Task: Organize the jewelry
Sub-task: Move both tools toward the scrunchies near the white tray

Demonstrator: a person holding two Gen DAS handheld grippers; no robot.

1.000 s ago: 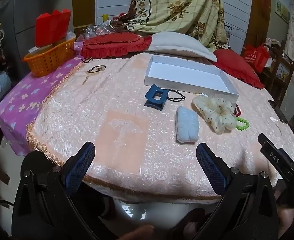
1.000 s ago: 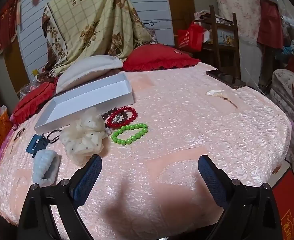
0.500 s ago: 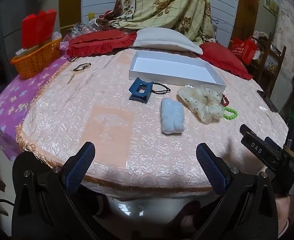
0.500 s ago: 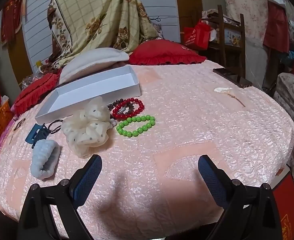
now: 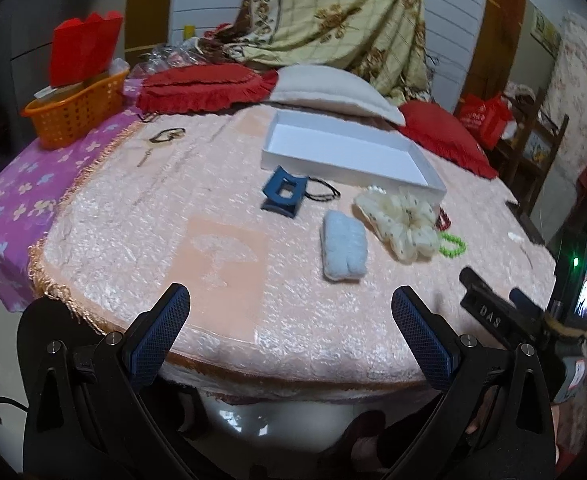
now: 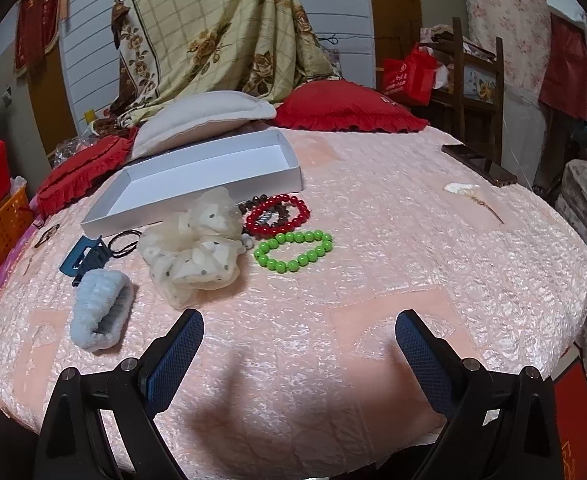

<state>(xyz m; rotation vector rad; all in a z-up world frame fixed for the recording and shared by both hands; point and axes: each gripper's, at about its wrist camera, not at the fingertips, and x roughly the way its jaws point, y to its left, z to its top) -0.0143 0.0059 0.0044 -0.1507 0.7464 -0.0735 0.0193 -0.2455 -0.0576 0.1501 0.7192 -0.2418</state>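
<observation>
Bracelets, green (image 6: pixel 293 250) and red (image 6: pixel 277 216), lie loose near the empty white box (image 6: pixel 197 178), so we hold both claws, left (image 5: pixel 291 338) and right (image 6: pixel 299 354), released, ready to gather them.

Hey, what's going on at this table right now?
A person holds a pair of tongs in each hand, and both the left tongs and right tongs hover open and empty at the near edge. Nothing is sorted yet: the white box is empty, while the cream scrunchie, green bead bracelet, red bead bracelet, blue hair claw and light blue scrunchie lie on the pink tablecloth.
</observation>
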